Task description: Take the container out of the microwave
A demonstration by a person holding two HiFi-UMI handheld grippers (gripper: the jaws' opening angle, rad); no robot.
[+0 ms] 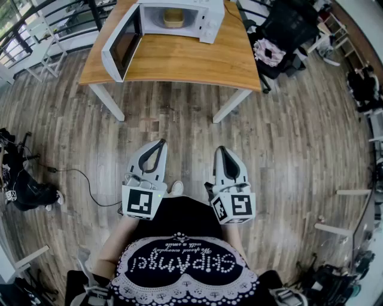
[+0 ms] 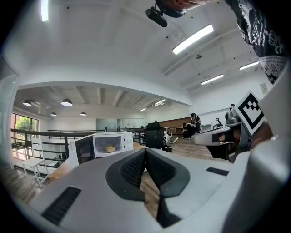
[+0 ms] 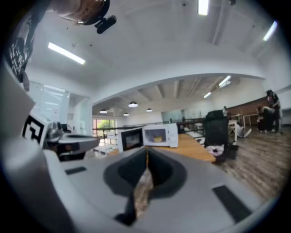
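Holding the left claw (image 1: 160, 143) and the right claw (image 1: 222, 149) side by side, low over the wooden floor (image 1: 287, 143), well apart from the table (image 1: 179, 63). Squeezing both pairs of jaws tight together, with nothing between them. Seeing the little yellow container (image 1: 173, 18) sitting inside the white microwave (image 1: 210, 23) on the table, past its wide-open door (image 1: 122, 45). Showing big white upside-down letters on the black shirt (image 1: 185, 239), looking like "SKIPAngel"
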